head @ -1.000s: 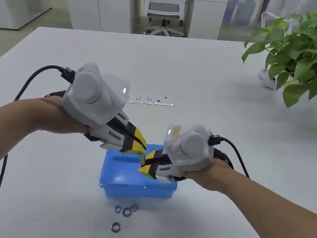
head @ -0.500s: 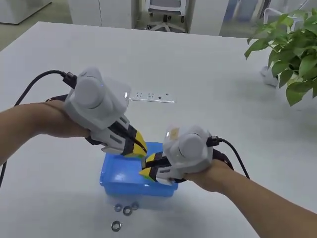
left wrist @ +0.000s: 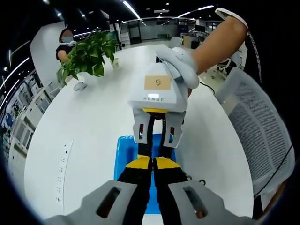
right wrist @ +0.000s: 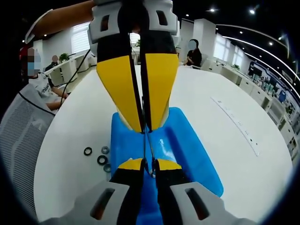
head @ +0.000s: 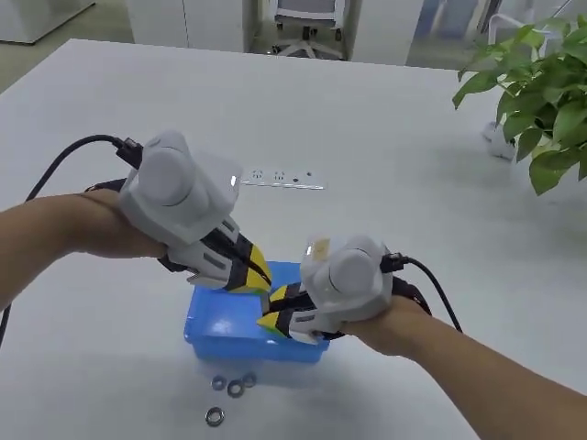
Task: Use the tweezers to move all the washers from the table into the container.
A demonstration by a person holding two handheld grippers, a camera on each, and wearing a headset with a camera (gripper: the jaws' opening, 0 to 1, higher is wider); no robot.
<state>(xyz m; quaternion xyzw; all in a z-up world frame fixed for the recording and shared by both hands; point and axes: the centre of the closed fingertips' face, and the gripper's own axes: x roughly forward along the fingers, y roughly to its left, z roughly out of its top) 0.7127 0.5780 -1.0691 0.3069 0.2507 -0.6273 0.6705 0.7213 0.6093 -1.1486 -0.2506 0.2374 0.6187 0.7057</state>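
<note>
On the left, a hand holds the left gripper (head: 252,273) slanting down toward the near right, its yellow-tipped jaws clenched above the far edge of the blue container (head: 225,332). The container sits on the white table (head: 385,156). In the right gripper view the thin metal tweezers (right wrist: 147,150) run from between those jaw tips straight down into the other gripper's jaws, over the container's open interior. Just near of the container, a small cluster of washers (head: 235,389) lies on the bare table top (the right gripper view shows four, one a little apart from the rest), all outside the blue walls. The right gripper (head: 273,319) points left, tip to tip with the left one, its jaws squeezed onto the tweezers' lower part. Farther back a white power strip (head: 275,180) lies flat, and a leafy green plant (head: 541,82) stands at the far right.
</note>
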